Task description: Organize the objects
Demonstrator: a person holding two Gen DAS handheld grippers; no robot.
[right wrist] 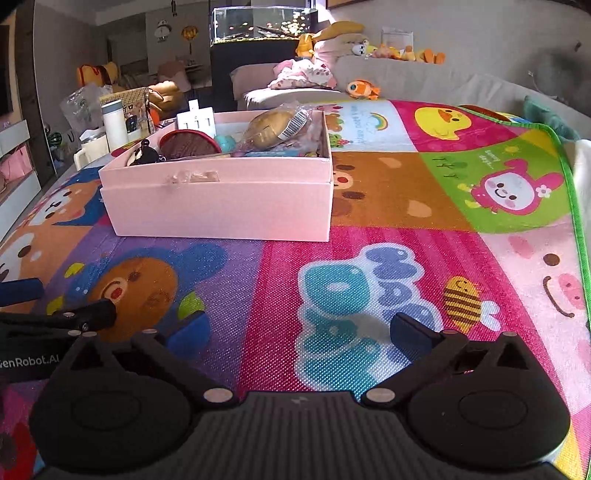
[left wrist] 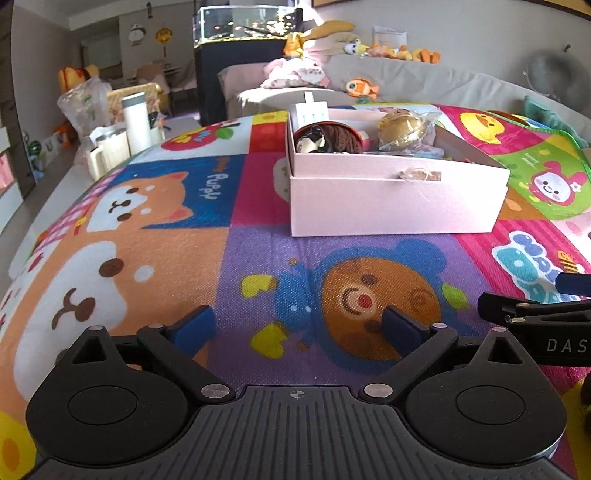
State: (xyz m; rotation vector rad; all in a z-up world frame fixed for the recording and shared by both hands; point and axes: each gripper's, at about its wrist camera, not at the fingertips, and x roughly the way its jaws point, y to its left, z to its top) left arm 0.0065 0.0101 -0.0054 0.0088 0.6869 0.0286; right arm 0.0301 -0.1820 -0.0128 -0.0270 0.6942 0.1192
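Observation:
A pale pink box stands on the colourful cartoon play mat. Inside it lie a round brown pouch with a red rim, a black and white figure, a gold item in clear wrap and a white block. My left gripper hovers open over the mat, short of the box, nothing between its blue pads. My right gripper is open and empty too, to the right of the box. Each gripper shows at the edge of the other's view.
A grey sofa with plush toys runs behind the mat. A dark fish tank stands at the back. A white flask and cups crowd a low surface at the left. The mat's green edge curls at the right.

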